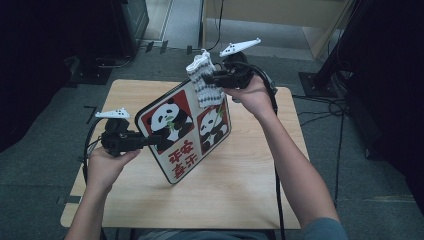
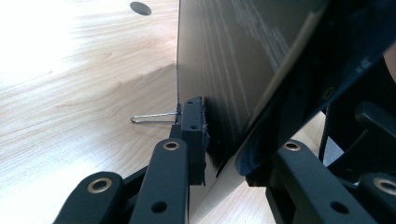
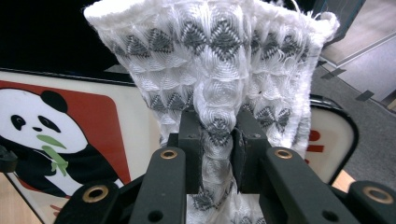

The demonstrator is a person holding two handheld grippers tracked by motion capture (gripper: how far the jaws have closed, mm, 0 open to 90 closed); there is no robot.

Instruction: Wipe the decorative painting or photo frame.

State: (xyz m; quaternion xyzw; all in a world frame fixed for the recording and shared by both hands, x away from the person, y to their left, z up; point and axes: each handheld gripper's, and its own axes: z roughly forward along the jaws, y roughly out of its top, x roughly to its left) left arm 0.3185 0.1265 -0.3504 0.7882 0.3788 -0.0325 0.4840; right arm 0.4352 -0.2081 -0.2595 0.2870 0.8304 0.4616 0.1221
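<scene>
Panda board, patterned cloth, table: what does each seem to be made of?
Panda board: looks like rigid, glossy printed sheet, perhaps plastic or coated board; it stays flat while tilted. Patterned cloth: soft white-and-grey knit, visible loops and folds. Table: pale matt wood grain, possibly laminate.

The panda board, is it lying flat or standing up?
Standing up, tilted. The left tool grips the panda board by its edge, its lower corner down by the table.

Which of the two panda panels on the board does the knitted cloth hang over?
The right panda panel: the white-and-grey knitted cloth drapes above it, pinched by the right gripper. The left panda panel is uncovered.
</scene>
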